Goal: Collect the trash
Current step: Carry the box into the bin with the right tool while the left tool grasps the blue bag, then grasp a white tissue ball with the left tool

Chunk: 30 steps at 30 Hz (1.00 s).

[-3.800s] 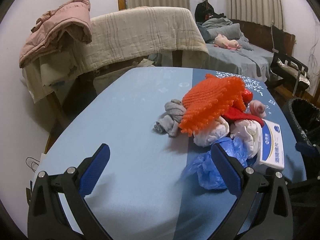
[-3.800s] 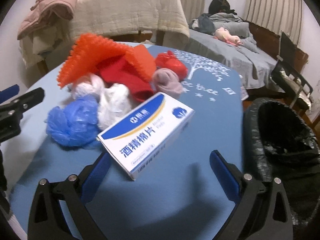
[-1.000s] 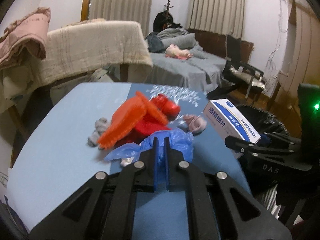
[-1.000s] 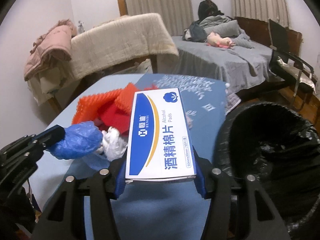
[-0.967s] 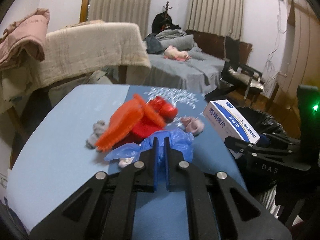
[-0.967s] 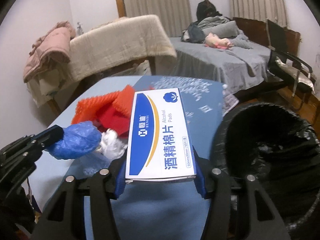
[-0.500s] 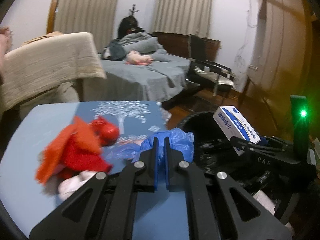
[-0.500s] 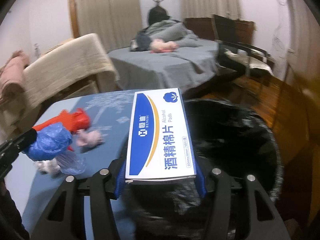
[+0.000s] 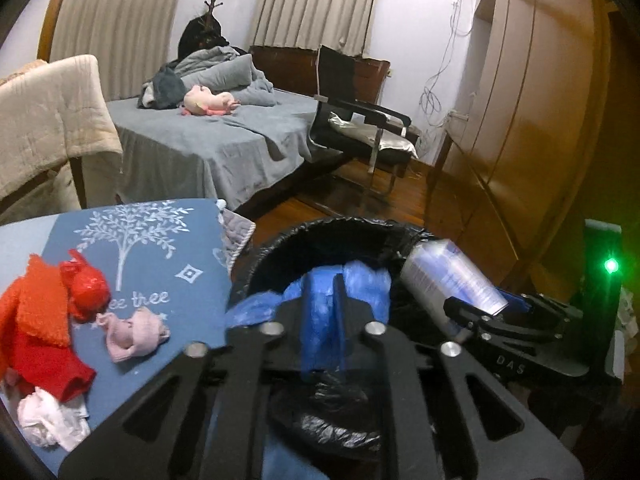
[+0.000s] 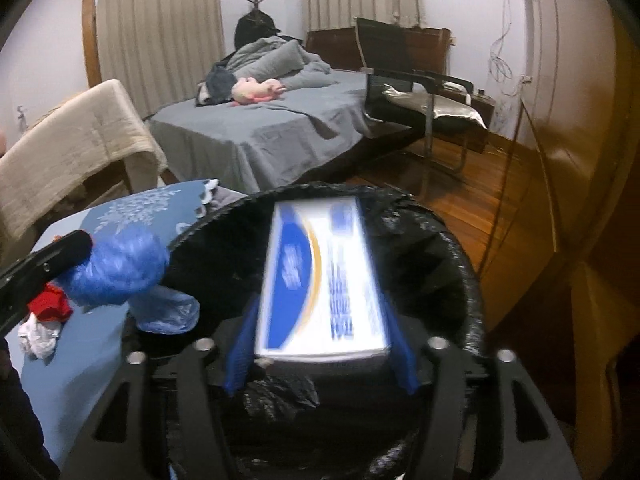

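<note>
Room: bedroom, grey bed (image 9: 208, 136) at 11 o'clock, black chair (image 9: 360, 120) at 1 o'clock.
Table: blue cloth table (image 9: 160, 288), leftover scraps at 9 o'clock.
Bin: black-lined trash bin (image 10: 460, 248), just beside the table edge.
Left gripper (image 9: 324, 312): level over the bin mouth, pinching a blue plastic bag (image 9: 360, 284).
Right gripper (image 10: 320, 344): above the bin, fingers flanking the white-and-blue box (image 10: 320, 276); box blurred, contact unclear.
</note>
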Available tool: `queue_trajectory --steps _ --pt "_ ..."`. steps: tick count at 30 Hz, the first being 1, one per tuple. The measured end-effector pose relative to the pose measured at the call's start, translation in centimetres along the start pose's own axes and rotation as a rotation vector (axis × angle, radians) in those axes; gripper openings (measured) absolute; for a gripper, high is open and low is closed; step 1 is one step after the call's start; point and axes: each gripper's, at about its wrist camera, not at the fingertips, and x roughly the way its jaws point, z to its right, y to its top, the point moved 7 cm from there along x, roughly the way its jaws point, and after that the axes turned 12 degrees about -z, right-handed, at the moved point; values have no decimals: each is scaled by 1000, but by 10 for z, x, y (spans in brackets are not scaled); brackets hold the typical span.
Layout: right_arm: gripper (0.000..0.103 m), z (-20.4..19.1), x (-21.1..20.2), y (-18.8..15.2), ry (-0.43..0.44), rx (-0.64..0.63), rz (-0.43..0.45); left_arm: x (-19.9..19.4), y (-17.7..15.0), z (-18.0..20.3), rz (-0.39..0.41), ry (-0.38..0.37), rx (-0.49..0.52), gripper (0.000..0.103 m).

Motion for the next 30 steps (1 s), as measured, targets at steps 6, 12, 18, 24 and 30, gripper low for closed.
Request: queue_trajectory --steps 6,12,18,24,30 --pt "94 -5 -7 1 -8 -2 35 -12 -10 -26 15 66 -23 54" --pt "97 -42 -13 5 56 -35 62 -44 -23 -69 64 198 -44 74" --pt "97 -110 -12 1 158 -116 62 -75 -47 -127 68 333 -98 77" --pt "97 -186 -11 -12 239 -243 74 -104 -83 -181 31 429 -149 77" --pt "97 -232 1 -30 289 -284 53 -116 -108 -214 5 461 -199 74"
